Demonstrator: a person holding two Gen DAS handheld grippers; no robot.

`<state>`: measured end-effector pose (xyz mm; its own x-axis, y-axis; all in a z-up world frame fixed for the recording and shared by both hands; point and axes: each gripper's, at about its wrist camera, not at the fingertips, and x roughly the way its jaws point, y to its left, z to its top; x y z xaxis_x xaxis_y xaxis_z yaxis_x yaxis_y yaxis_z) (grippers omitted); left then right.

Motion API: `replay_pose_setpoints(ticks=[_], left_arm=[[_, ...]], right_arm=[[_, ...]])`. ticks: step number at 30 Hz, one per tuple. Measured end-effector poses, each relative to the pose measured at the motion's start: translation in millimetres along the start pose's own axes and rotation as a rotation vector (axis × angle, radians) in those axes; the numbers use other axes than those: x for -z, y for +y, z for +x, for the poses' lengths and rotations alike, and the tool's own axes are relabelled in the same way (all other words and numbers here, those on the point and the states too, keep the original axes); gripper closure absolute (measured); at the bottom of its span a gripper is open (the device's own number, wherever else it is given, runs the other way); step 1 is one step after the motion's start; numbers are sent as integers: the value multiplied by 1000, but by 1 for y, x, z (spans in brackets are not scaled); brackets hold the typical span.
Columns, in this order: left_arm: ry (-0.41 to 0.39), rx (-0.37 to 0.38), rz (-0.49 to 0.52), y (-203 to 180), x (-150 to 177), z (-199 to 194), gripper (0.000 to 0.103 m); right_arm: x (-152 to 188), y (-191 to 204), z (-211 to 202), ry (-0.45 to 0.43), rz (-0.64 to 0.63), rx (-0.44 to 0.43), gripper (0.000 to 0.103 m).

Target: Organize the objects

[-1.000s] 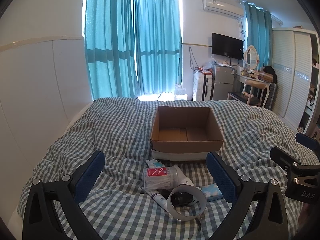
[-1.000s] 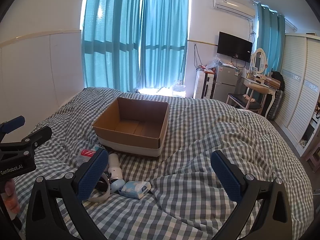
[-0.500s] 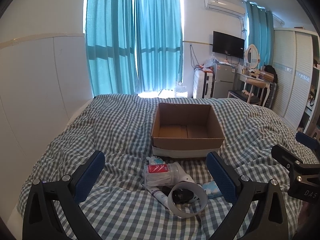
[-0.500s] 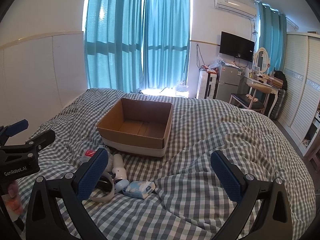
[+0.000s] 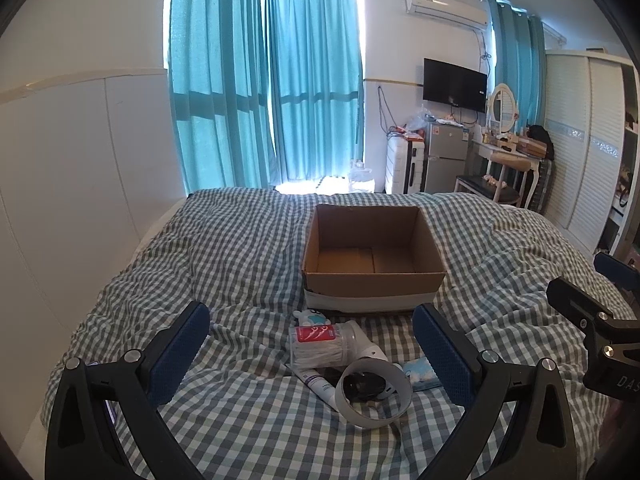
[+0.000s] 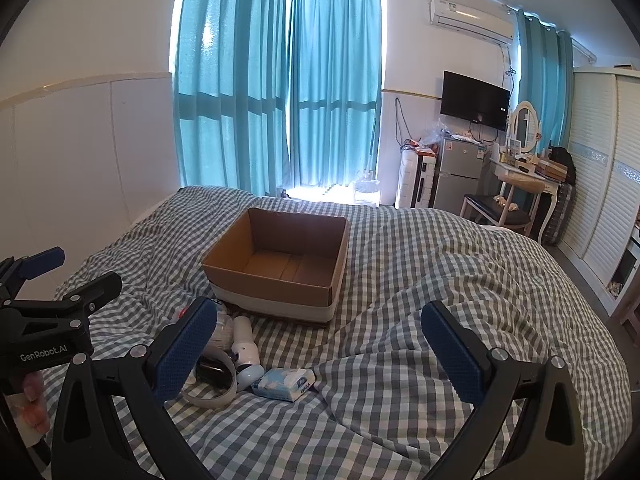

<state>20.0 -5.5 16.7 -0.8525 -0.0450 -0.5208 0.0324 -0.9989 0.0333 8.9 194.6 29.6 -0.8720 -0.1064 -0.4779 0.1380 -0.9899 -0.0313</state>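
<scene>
A small heap of toiletries is seen on the checked quilt of the bed (image 5: 208, 248), just in front of the empty cardboard box (image 5: 374, 258) that sits near the middle of the bed, toward its foot. Both grippers are held above the near edge of the bed: the left gripper (image 5: 310, 354) is spread wide and empty, its blue fingers (image 5: 178, 354) framing the heap, and the right gripper (image 6: 320, 354) is likewise wide open and holding nothing. The clear tub of cotton swabs (image 5: 322, 346) is judged light and rigid but smooth, so it is best taken across its short sides. The white tube (image 5: 316, 384) under it looks soft and is likely to give; a grip near its cap is suggested. The white band (image 5: 374, 392) appears thin and springy and may be pinched through its wall, though the dark object inside it cannot be identified. The tissue pack (image 6: 285, 384), lying apart toward the right, is seen as light and squashy, with slippery film, and is best clamped across its width. The white bottle (image 6: 245, 340) is partly hidden, and its weight cannot be judged.
</scene>
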Motion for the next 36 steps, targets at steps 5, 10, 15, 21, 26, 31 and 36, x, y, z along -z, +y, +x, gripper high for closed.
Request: replay_pose_setpoints(ticks=[5, 10, 15, 21, 26, 31, 36], left_arm=[[10, -5, 0, 3, 1, -1, 0], [22, -1, -15, 10, 3, 1, 0], [47, 10, -12, 18, 9, 7, 0], [106, -12, -25, 35, 21, 32, 0], [171, -54, -27, 49, 37, 59, 0], [254, -86, -27, 62, 54, 93, 0], [321, -84, -28, 70, 67, 120, 0]], right_arm=[[-4, 7, -6, -20, -14, -27, 0], [-5, 14, -8, -23, -31, -32, 0], [-2, 19, 4, 5, -37, -64, 0], [12, 31, 36, 88, -52, -107, 0], [26, 48, 67, 180, -86, -161, 0], [50, 71, 108, 319, -119, -238, 0], [75, 94, 142, 433, -142, -301, 1]])
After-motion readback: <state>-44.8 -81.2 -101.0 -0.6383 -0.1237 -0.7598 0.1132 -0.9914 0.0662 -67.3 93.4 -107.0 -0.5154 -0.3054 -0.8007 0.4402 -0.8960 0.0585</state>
